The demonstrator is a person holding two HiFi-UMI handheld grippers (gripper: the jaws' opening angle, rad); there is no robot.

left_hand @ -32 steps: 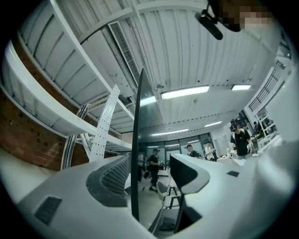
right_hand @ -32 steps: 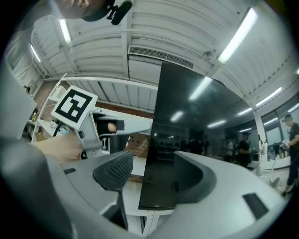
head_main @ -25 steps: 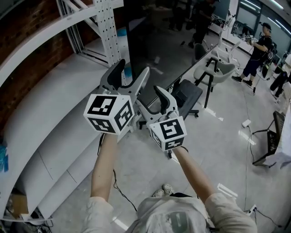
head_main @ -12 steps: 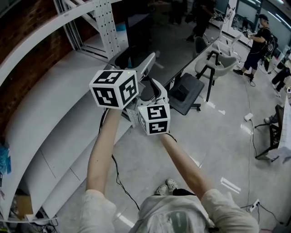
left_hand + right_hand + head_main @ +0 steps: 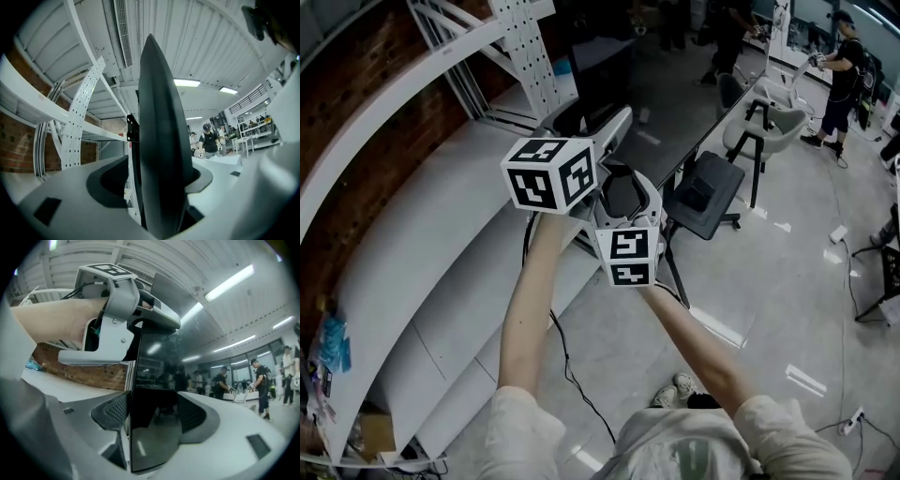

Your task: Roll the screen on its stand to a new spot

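Arms outstretched, a person grips the edge of the dark screen (image 5: 675,112), which stands upright just beside the white rack (image 5: 520,47). The left hand-held gripper (image 5: 586,120) is pinching the screen's edge on the side nearer the rack. The right hand-held gripper (image 5: 626,187) is pinching the same edge just below it.

- The left hand-held gripper (image 5: 158,183) fills the bottom of the frame, its pale jaws closed against the edge of the dark screen (image 5: 161,131), which rises through the centre.
- A white perforated shelf post (image 5: 80,115) stands at left.
- People (image 5: 206,140) stand at middle right.
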